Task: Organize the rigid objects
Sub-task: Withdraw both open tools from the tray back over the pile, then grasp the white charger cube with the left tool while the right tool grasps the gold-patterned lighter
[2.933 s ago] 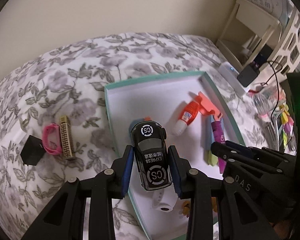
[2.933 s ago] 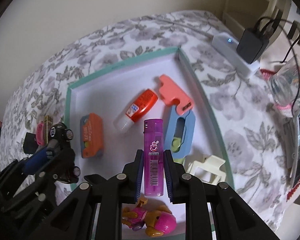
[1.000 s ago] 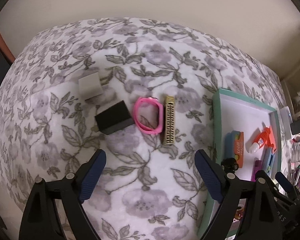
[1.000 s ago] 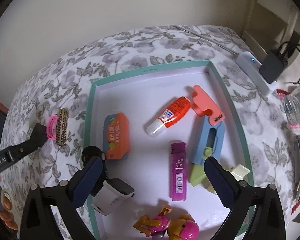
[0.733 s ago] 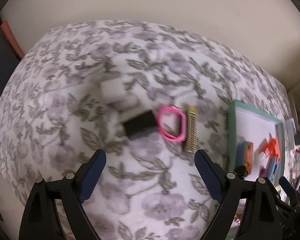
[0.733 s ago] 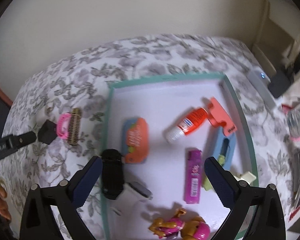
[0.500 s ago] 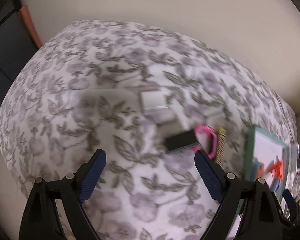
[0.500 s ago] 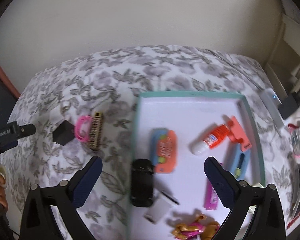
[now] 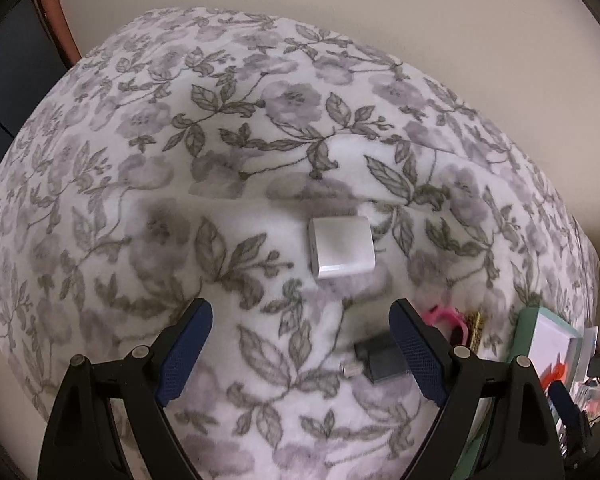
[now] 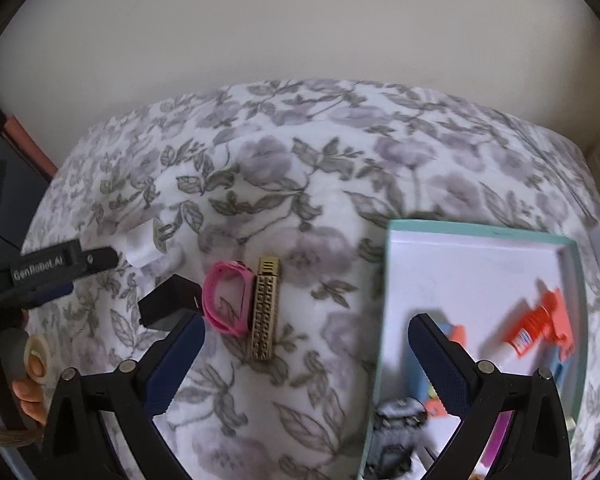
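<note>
Teal tray [image 10: 476, 233] holds an orange-capped tube [image 10: 530, 330] and black toy car [image 10: 396, 436]; both claws gape wide, empty

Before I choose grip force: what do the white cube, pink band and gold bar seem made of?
White cube: probably glossy hard plastic, with smooth faces and rounded edges. Pink band: likely matte silicone or soft plastic, an open loop. Gold bar: metallic-looking, with a perforated pattern; possibly plated plastic.
</note>
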